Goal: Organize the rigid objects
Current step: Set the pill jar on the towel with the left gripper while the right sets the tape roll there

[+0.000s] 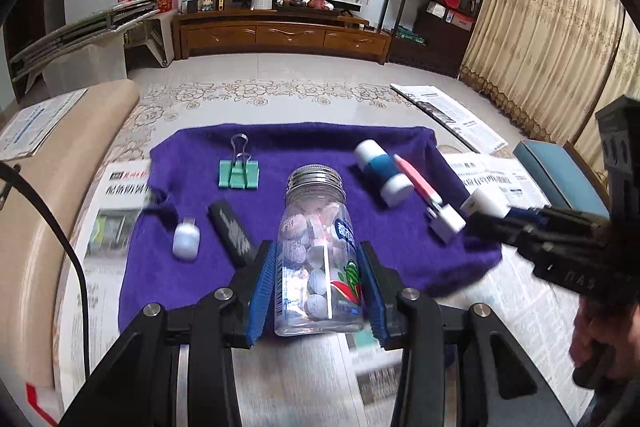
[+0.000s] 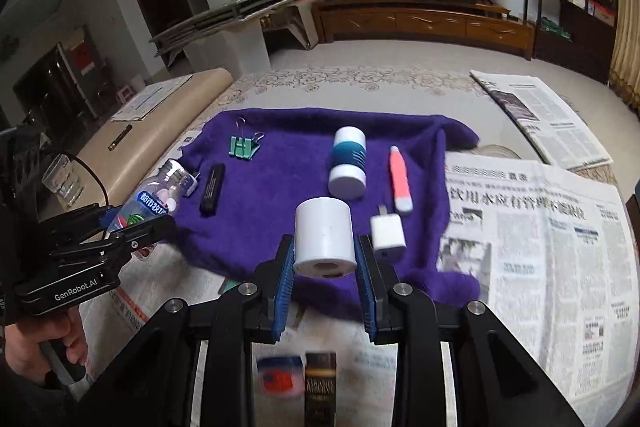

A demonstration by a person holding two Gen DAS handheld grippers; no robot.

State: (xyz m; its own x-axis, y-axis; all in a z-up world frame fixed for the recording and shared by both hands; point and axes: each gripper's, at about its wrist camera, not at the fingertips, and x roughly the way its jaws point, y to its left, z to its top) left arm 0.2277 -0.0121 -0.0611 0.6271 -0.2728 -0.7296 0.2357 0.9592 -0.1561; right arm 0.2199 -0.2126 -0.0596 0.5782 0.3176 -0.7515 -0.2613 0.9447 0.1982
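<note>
A: Starting at our left: the left gripper (image 1: 318, 291) is clamped on the clear candy jar (image 1: 316, 251), both blue pads against its sides. The jar is lifted above the near edge of the purple cloth (image 1: 280, 147), its long axis running away from us, silver threaded neck pointing forward.

B: And at our right, the right gripper (image 2: 325, 259) is closed on the white roll (image 2: 325, 241), held over the cloth's front edge. Its axis points roughly toward us, so we see the hollow core.

A: So we judge we're mid-carry with 2 items at once. Still lying on the cloth: the green binder clip (image 1: 239, 174), black bar (image 1: 233, 233), blue-and-white cylinder (image 2: 348, 163), pink pen (image 2: 400, 179), white charger (image 2: 387, 231).

B: Next we need a setting-down spot for each, probably off the cloth on the newspaper (image 2: 540, 247).
</note>
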